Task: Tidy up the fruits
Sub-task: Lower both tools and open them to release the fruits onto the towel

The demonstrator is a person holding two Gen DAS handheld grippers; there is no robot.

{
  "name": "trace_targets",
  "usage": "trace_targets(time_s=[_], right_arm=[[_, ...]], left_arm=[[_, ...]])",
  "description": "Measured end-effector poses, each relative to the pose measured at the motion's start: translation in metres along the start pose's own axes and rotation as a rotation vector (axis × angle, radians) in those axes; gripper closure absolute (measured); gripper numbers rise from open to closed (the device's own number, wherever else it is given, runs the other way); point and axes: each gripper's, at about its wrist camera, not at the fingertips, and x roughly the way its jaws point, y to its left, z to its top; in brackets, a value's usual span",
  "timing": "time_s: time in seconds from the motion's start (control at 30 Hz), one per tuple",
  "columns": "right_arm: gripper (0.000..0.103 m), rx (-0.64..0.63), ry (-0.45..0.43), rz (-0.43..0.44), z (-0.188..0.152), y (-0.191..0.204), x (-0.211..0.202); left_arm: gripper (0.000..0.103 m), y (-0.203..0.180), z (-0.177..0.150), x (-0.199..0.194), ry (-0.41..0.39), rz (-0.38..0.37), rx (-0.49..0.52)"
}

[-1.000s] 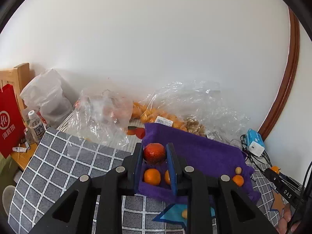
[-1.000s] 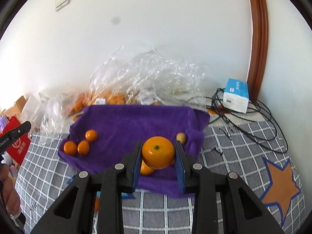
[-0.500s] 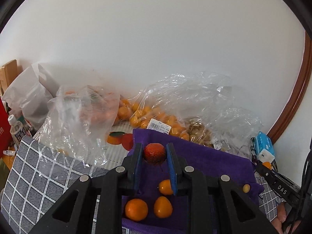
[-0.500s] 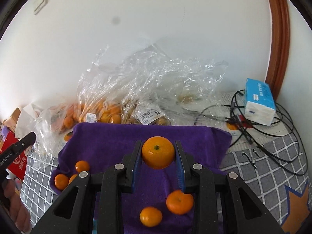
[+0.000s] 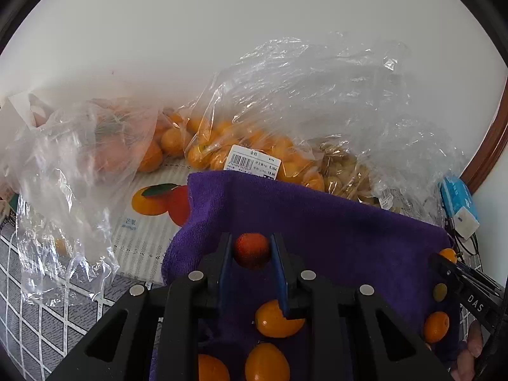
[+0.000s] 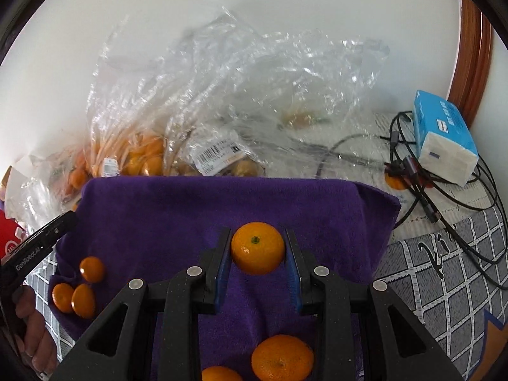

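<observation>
My left gripper (image 5: 251,250) is shut on a small dark red fruit (image 5: 251,250), held just over the purple cloth (image 5: 333,222). Three small orange fruits (image 5: 279,319) lie on the cloth beneath its fingers. My right gripper (image 6: 257,247) is shut on a round mandarin (image 6: 257,247), stem side up, above the middle of the same purple cloth (image 6: 190,209). Another mandarin (image 6: 282,358) lies on the cloth below it, and three small oranges (image 6: 77,289) sit at the cloth's left edge. The left gripper's body (image 6: 35,250) shows at the far left.
Clear plastic bags of oranges (image 5: 254,149) and pale fruit (image 5: 346,174) lie against the white wall behind the cloth. A crumpled bag (image 5: 73,171) lies left. A blue tissue pack (image 6: 444,139) and black cables (image 6: 444,190) sit right. The checked tablecloth (image 6: 444,270) surrounds the cloth.
Both grippers moved forward and down over the purple cloth toward the bags at the wall, each keeping its fruit. The loose fruits now lie beneath them.
</observation>
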Motion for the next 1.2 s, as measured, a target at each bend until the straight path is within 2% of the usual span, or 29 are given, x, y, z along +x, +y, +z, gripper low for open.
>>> trace_targets(time_s=[0.17, 0.27, 0.53, 0.97, 1.03, 1.13, 1.2], right_arm=[[0.072, -0.021, 0.019, -0.05, -0.002, -0.001, 0.011], [0.072, -0.037, 0.028, -0.045, -0.002, 0.001, 0.013], [0.072, -0.078, 0.076, -0.096, -0.006, 0.007, 0.026], [0.072, -0.065, 0.095, -0.081, -0.009, 0.004, 0.03], [0.07, -0.068, 0.094, -0.079, -0.009, 0.004, 0.03], [0.059, -0.073, 0.083, -0.081, -0.008, 0.005, 0.031], [0.051, -0.077, 0.068, -0.076, -0.007, 0.006, 0.028]], left_arm=[[0.08, -0.001, -0.001, 0.005, 0.037, 0.013, 0.047], [0.08, 0.001, -0.001, 0.007, 0.053, 0.016, 0.048], [0.08, 0.002, 0.0, 0.018, 0.081, 0.03, 0.055], [0.08, -0.012, -0.006, 0.027, 0.111, 0.027, 0.105], [0.08, -0.013, -0.007, 0.029, 0.114, 0.026, 0.114], [0.08, -0.014, -0.007, 0.029, 0.114, 0.016, 0.118], [0.073, -0.014, -0.006, 0.028, 0.111, 0.007, 0.111]])
